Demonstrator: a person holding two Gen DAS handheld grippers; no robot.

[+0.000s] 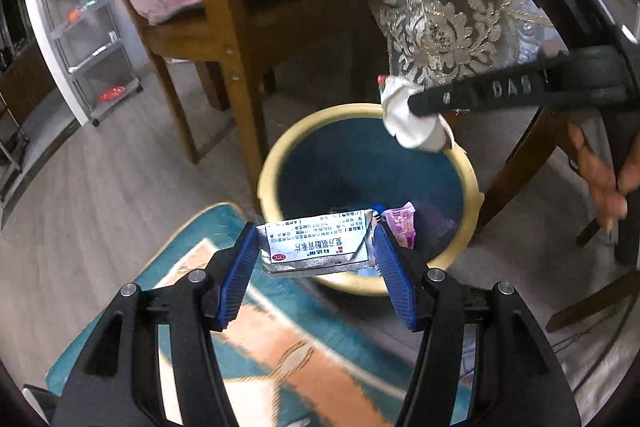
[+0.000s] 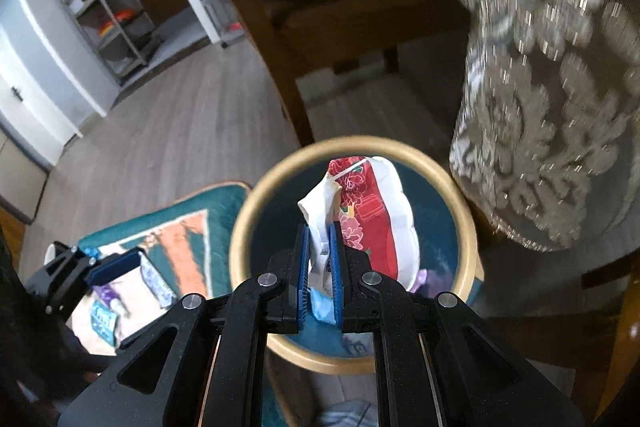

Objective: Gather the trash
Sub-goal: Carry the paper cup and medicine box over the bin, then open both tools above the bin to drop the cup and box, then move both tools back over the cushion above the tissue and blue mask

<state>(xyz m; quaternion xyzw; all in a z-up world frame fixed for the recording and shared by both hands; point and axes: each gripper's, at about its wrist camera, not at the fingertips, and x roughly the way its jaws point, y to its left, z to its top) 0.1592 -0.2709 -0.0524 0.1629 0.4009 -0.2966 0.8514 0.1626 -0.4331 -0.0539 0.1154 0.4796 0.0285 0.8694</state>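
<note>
My left gripper (image 1: pixel 316 247) is shut on a silver and white medicine packet (image 1: pixel 318 245) and holds it above the near rim of a round bin (image 1: pixel 268 171) with a cream rim and blue inside. My right gripper (image 2: pixel 320 259) is shut on a white and red tissue pack (image 2: pixel 372 211) and holds it over the bin (image 2: pixel 464 211). In the left wrist view the right gripper (image 1: pixel 416 105) reaches in from the right with the white pack (image 1: pixel 412 125) over the bin's far rim. A purple wrapper (image 1: pixel 400 223) lies inside the bin.
The bin stands on a wood floor beside a wooden chair (image 1: pixel 224 39) and a table with a teal, silver-patterned cloth (image 1: pixel 440 7). A teal and orange rug (image 1: pixel 256 339) lies near me, with small wrappers (image 2: pixel 108 311) on it. A wheeled shelf rack (image 1: pixel 88 39) stands far left.
</note>
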